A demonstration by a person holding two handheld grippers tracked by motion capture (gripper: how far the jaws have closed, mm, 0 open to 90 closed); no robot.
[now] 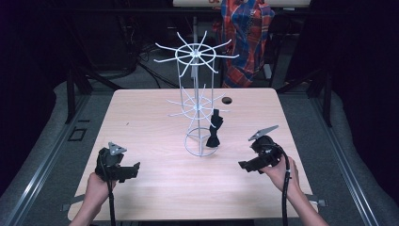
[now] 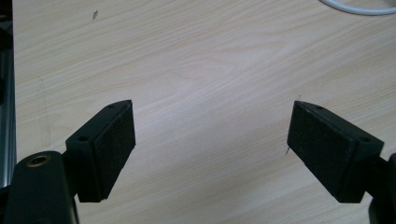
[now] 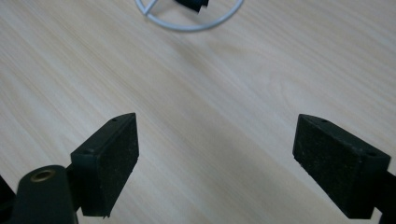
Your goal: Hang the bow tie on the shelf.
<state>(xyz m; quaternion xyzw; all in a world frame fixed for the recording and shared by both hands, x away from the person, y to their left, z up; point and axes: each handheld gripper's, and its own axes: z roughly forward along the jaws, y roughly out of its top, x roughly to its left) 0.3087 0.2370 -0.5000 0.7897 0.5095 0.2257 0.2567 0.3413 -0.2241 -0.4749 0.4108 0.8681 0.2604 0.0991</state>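
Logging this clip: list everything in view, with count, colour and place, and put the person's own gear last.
table: one, light wood, centre of the high view, with a round hole near its far edge
wire rack: one, white, two tiers of radiating hooks on a ring base, standing at the table's middle
bow tie: one, black, hanging from a lower-tier hook on the rack's right side
plaid cloth: one, red and blue, hanging behind the table's far edge
left gripper: one, black with a grey plate, near-left of the table, jaws open, nothing between them
right gripper: one, black with a grey plate, near-right, jaws open, nothing between them
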